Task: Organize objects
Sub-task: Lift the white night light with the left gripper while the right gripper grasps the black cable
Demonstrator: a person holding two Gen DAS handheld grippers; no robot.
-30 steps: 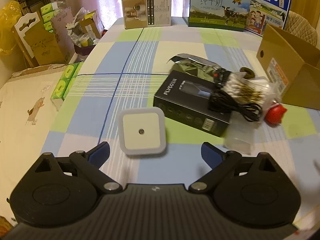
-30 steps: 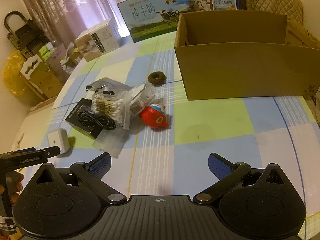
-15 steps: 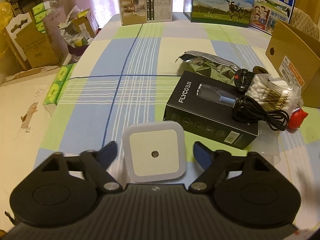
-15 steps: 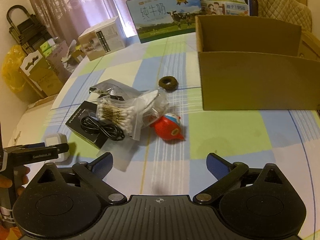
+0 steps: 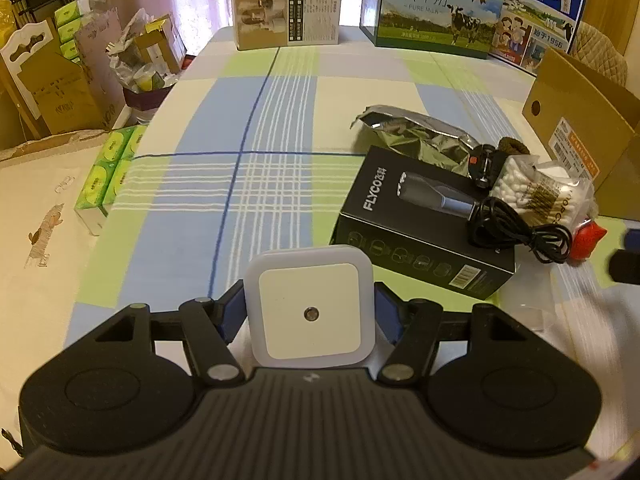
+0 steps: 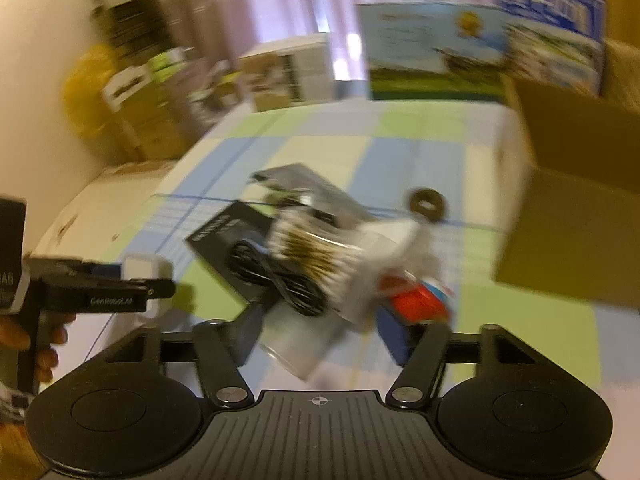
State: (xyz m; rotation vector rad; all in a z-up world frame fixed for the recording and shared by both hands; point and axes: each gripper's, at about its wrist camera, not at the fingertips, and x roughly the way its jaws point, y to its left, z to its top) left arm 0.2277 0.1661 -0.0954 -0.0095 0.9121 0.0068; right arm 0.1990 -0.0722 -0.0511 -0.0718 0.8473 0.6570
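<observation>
The left claw (image 5: 310, 312) is closed on the white night light (image 5: 310, 308): its blue pads (image 5: 234, 312) press against the light's two sides, and the square face with its small round sensor points up at the camera. The light sits at six o'clock on the checked worktop (image 5: 256, 120), low in the left wrist view.

At about three o'clock from the light lies a black shaver box (image 5: 420, 220), with a coiled black cable (image 5: 516, 228) on its far end. A bag of cotton swabs (image 5: 540, 192) lies just beyond the cable, a crumpled silver foil pouch (image 5: 416, 132) at one o'clock, and a red toy (image 5: 586, 240) at the right edge. An open cardboard box (image 5: 576, 120) stands at two o'clock. Milk cartons (image 5: 436, 16) and a white carton (image 5: 286, 10) line the far edge at twelve o'clock.

The right wrist view is blurred by motion. The right claw (image 6: 320, 328) has its fingers (image 6: 250, 334) partly drawn in around the near end of the swab bag (image 6: 340, 264), but I cannot tell whether they grip it. The red toy (image 6: 416, 300) lies at its right finger, and a brown ring (image 6: 428, 202) lies beyond, at one o'clock. At nine o'clock a hand (image 6: 24, 340) holds the left claw (image 6: 160, 288) with the night light (image 6: 142, 272).
</observation>
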